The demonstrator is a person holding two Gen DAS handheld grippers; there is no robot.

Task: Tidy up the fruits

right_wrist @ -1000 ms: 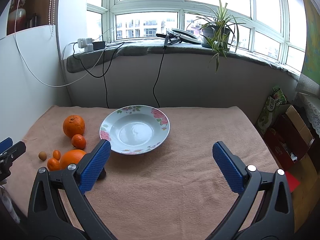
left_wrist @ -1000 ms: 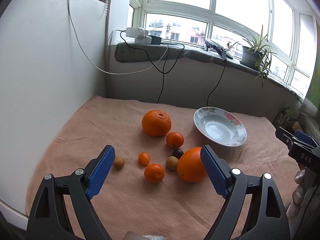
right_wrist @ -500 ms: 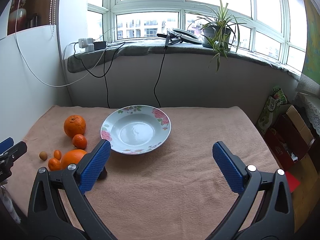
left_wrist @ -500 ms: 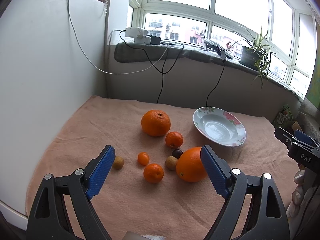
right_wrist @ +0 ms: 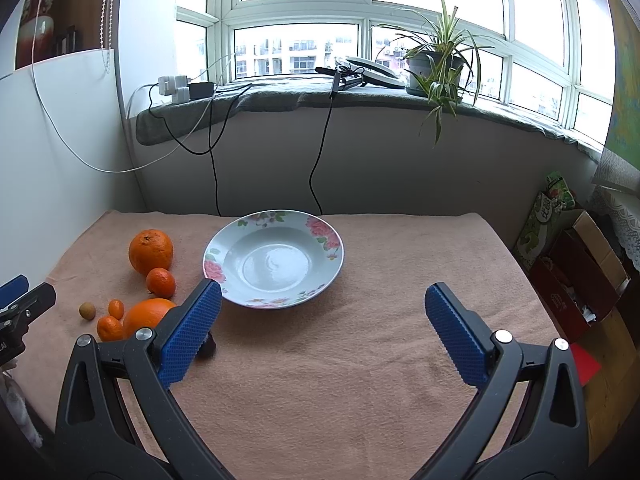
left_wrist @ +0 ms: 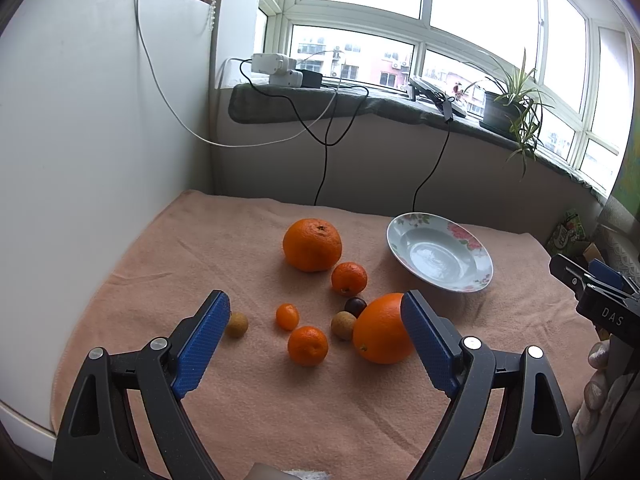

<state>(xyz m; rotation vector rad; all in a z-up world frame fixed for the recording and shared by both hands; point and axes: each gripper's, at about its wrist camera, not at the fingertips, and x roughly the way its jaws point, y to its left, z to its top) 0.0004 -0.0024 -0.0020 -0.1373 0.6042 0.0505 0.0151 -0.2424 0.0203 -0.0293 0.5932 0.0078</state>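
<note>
Several fruits lie on a peach towel [left_wrist: 248,400]: a big mandarin [left_wrist: 312,245], a smaller one [left_wrist: 349,278], a large orange [left_wrist: 382,330], a small mandarin [left_wrist: 307,345], a kumquat [left_wrist: 287,316], a dark plum [left_wrist: 355,305] and two brown longans [left_wrist: 343,325] [left_wrist: 237,324]. An empty flowered plate [left_wrist: 476,280] [right_wrist: 332,268] sits to their right. My left gripper [left_wrist: 316,334] hangs open above the fruit cluster, holding nothing. My right gripper [right_wrist: 322,320] is open and empty, just in front of the plate. The large orange [right_wrist: 146,314] shows beside its left finger.
A white panel [left_wrist: 92,168] walls off the left side. Behind the table a sill carries cables, chargers [left_wrist: 276,68] and a potted plant [right_wrist: 436,68]. Cardboard boxes [right_wrist: 576,276] stand on the floor to the right. A person's fingers [left_wrist: 596,376] hold the right gripper.
Both views have shifted only slightly; the left gripper has crept a little to the right. Both grippers stay open and no fruit has moved.
</note>
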